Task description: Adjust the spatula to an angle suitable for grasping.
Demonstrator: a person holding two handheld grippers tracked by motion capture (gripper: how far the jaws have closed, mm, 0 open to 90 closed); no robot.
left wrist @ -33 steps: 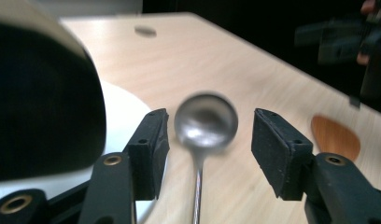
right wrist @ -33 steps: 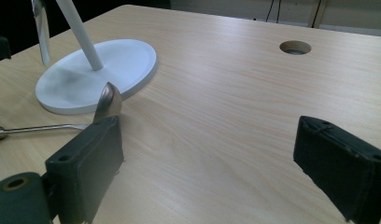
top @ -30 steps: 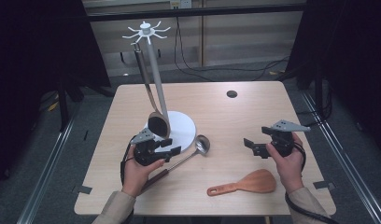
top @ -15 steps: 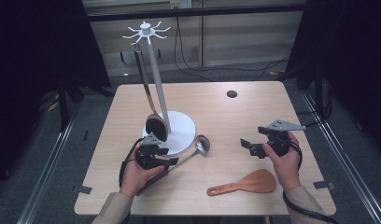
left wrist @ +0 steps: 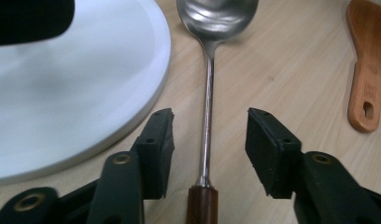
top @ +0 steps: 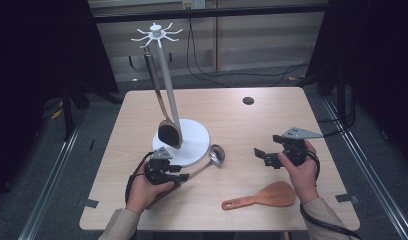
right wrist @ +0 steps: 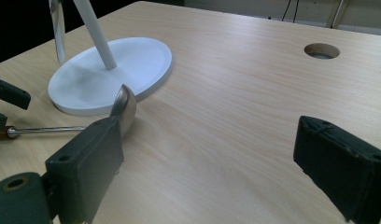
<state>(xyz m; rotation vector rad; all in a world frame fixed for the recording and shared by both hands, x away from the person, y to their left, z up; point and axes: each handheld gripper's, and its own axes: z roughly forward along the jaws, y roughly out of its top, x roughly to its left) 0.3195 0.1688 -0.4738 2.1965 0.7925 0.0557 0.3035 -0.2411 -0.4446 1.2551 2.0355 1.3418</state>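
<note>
High view: a person's two hands, each with a hand-held gripper, work over a wooden tabletop (top: 232, 115).
Left hand-held gripper (top: 184, 175): lower left of frame, jaws wide apart, straddling the ladle handle without touching.
Ladle (top: 208, 161): flat at frame centre, bowl beside the white stand base (top: 194, 135).
Right hand-held gripper (top: 259, 154): centre right, jaws wide, holding nothing.
Wooden spatula (top: 262, 197): lower right, lying flat.
</note>
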